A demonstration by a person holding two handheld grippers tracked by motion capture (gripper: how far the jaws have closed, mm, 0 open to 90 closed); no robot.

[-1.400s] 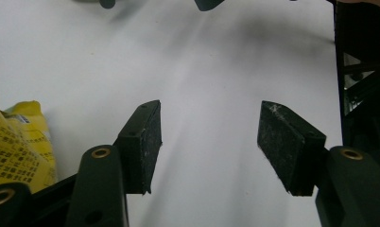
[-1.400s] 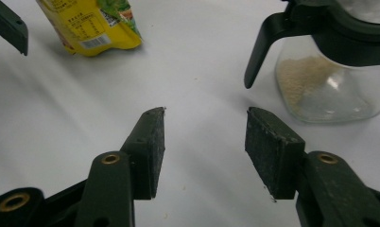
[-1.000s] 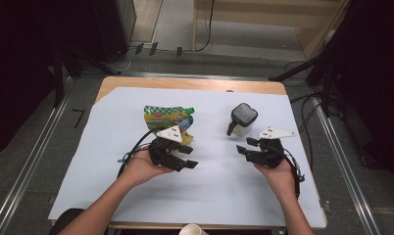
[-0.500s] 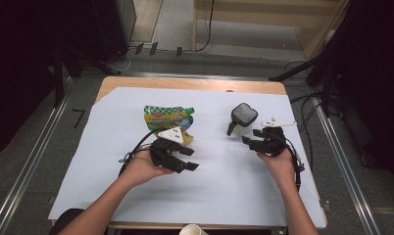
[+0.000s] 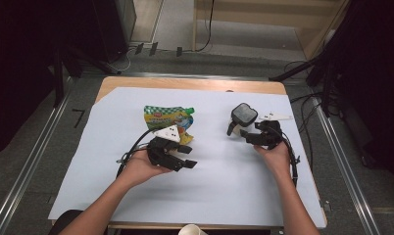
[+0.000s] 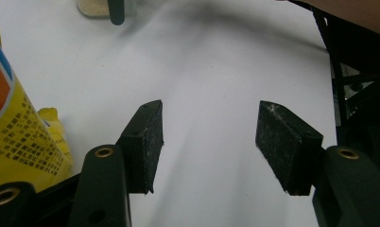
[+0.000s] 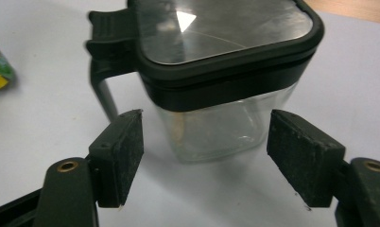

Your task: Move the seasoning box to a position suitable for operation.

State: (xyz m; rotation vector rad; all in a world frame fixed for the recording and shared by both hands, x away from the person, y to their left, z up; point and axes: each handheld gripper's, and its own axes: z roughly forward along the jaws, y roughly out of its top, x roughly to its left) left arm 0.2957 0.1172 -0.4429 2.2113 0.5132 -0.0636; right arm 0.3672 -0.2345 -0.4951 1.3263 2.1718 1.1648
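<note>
A clear square jar (image 5: 243,115) with a black lid and side handle stands upright on the white sheet, right of centre. My right gripper (image 5: 245,136) points at it from the near side. In the right gripper view the jar (image 7: 216,132) sits just ahead of and between the jaw tips; the jaws have just been opening and the pads (image 7: 124,151) stay clear of the glass. A green and yellow pouch (image 5: 168,119) lies flat at centre left. Just in front of the pouch rests my left gripper (image 5: 189,157), open over bare sheet (image 6: 209,132), with the pouch (image 6: 18,123) beside its left jaw.
The white sheet (image 5: 224,196) covers most of the wooden table (image 5: 185,83). A paper cup (image 5: 192,229) stands at the near edge. Cables trail from both grippers, and metal rails run along the floor on both sides.
My right gripper has moved forward and left up to the jar, and its jaws stand wider apart. The left gripper, the pouch and the jar have stayed where they were.
</note>
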